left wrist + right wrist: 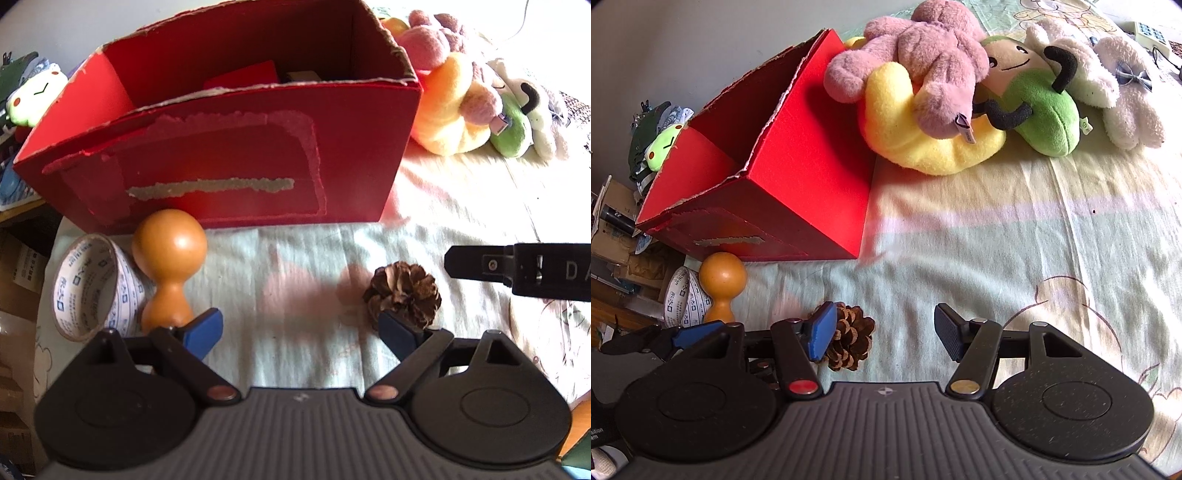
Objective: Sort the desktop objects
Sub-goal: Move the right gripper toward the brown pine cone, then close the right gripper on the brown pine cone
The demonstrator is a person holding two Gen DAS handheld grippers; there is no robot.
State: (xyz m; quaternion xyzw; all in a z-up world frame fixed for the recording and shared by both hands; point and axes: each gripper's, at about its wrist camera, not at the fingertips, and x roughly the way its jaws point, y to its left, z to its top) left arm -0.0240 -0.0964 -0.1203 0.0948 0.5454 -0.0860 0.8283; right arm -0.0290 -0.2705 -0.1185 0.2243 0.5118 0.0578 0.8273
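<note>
A torn red cardboard box (236,158) (798,192) stands open on the cloth-covered surface, with dark items inside. In front of it stand an orange wooden gourd-shaped piece (168,266) (721,286), a white printed tape roll (94,288) (683,299) and a brown pine cone (404,291) (851,338). My left gripper (301,334) is open, low over the cloth, between the gourd and the cone, holding nothing. My right gripper (886,330) is open too, its left finger just beside the pine cone. The right gripper's finger shows as a black bar at the right of the left wrist view.
Plush toys are piled right of the box: pink (923,62), yellow (923,140), green (1041,107) and white (1108,92). A small green plush (26,96) lies behind the box's left end. The table edge and cardboard clutter (617,236) lie left. Open cloth (1015,240) stretches right.
</note>
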